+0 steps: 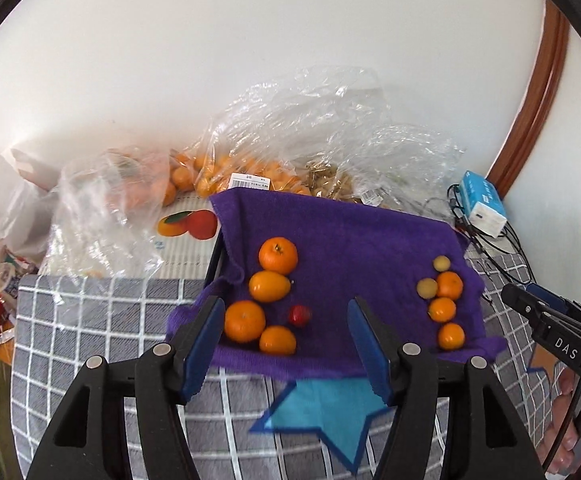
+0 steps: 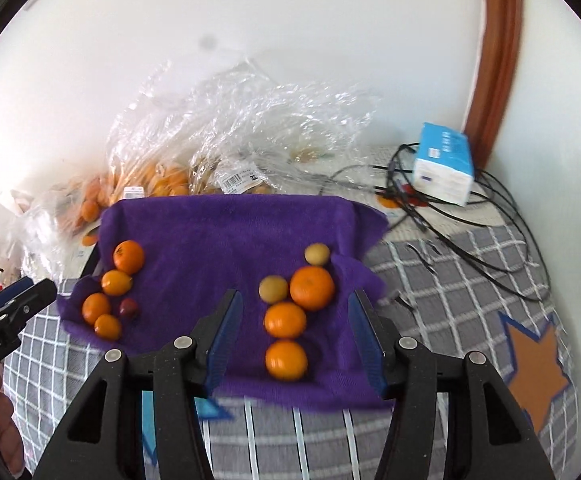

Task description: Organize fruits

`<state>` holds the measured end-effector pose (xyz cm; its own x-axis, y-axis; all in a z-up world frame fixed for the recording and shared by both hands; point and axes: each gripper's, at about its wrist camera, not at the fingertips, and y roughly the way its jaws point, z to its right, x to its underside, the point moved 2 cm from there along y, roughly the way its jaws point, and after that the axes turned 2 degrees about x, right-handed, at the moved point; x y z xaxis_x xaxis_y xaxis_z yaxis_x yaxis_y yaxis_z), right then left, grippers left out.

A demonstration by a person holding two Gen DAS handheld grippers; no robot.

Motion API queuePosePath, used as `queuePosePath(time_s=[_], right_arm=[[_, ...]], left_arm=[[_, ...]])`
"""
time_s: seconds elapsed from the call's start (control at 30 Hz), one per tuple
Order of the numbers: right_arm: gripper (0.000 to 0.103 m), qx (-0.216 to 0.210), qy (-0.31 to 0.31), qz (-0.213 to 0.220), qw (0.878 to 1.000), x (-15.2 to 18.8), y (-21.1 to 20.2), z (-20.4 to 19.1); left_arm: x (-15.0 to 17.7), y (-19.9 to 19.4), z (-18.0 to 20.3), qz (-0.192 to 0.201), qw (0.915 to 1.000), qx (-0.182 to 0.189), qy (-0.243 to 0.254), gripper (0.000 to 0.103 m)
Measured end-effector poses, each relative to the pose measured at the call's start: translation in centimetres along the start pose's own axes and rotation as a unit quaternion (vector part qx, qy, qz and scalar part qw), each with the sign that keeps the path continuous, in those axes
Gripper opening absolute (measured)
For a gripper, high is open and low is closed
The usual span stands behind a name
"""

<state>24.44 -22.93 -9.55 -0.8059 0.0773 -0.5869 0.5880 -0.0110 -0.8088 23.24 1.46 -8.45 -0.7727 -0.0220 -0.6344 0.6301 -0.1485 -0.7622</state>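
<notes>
A purple cloth (image 1: 354,240) (image 2: 218,236) holds two groups of fruit. The left group has several oranges (image 1: 277,255) (image 2: 129,256) and one small red fruit (image 1: 299,315) (image 2: 129,307). The right group has three oranges (image 1: 442,309) (image 2: 285,320) and two small yellow-green fruits (image 1: 427,288) (image 2: 273,289). My left gripper (image 1: 286,344) is open and empty, hovering in front of the left group. My right gripper (image 2: 294,340) is open and empty, its fingers either side of the near oranges of the right group.
Clear plastic bags (image 1: 290,128) (image 2: 230,128) with more oranges lie behind the cloth by the white wall. A blue and white box (image 1: 484,204) (image 2: 444,168) and black cables (image 2: 470,240) lie at the right. The grey checked cover (image 1: 90,340) has star patches (image 2: 534,364).
</notes>
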Motion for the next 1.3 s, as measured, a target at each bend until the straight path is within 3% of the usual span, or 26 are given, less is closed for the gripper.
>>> queuePosePath(time_s=[0.1, 0.23, 0.47, 0.67, 0.93, 1.3], right_arm=[[0.055, -0.002, 0.004, 0.005, 1.0, 1.4, -2.4, 0.6], [0.057, -0.002, 0.003, 0.023, 1.0, 3.9, -5.8, 1.5], [0.087, 0.002, -0.029, 0.059, 0.998, 7.6, -10.9, 1.8], [0.097, 0.0, -0.015, 0.084, 0.996, 10.2, -14.3, 3.0], [0.098, -0.002, 0.008, 0.094, 0.996, 13.4, -16.8, 4.9], [0.098, -0.001, 0.005, 0.11, 0.994, 15.1, -18.6, 5.7]], left_arm=[[1.1, -2.5, 0.3, 0.007, 1.0, 0.0, 0.001, 0.066], [3.1, -6.1, 0.7, 0.032, 0.9995, -0.001, 0.0, 0.078], [6.5, -11.1, 1.3, 0.072, 0.9974, -0.004, 0.002, 0.083], [9.2, -14.6, 2.4, 0.101, 0.9948, -0.01, 0.011, 0.091], [12.5, -17.0, 3.2, 0.109, 0.9937, -0.021, 0.017, 0.094], [13.5, -18.0, 4.2, 0.116, 0.9925, -0.027, 0.027, 0.096]])
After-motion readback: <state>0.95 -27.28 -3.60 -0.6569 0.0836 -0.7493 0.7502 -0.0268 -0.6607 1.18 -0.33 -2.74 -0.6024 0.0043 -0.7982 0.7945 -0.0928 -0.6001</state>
